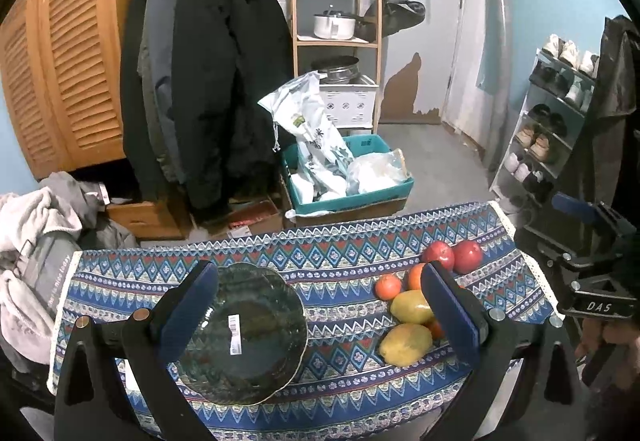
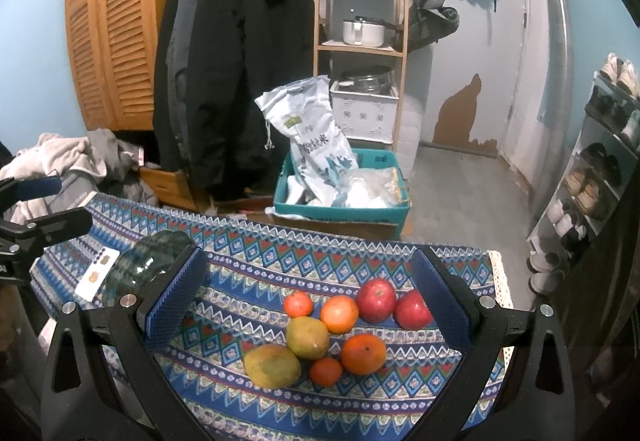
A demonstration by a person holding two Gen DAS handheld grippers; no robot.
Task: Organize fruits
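A dark glass plate [image 1: 244,333] with a white sticker lies on the patterned tablecloth [image 1: 340,265], left of the fruit. My left gripper [image 1: 320,305] is open and empty above the plate's right side. Two red apples [image 2: 376,299], two yellow-green mangoes [image 2: 307,337] and several oranges [image 2: 363,353] lie in a cluster on the cloth. My right gripper [image 2: 308,301] is open and empty, with the fruit cluster between its fingers. The plate also shows in the right wrist view [image 2: 144,265], partly hidden by the left finger.
A teal crate [image 1: 348,177] with bags stands on the floor behind the table. Coats [image 1: 200,73] hang at the back left. A wooden shelf [image 1: 336,21] holds pots. A shoe rack [image 1: 552,129] stands right. Clothes [image 1: 36,233] pile at the left.
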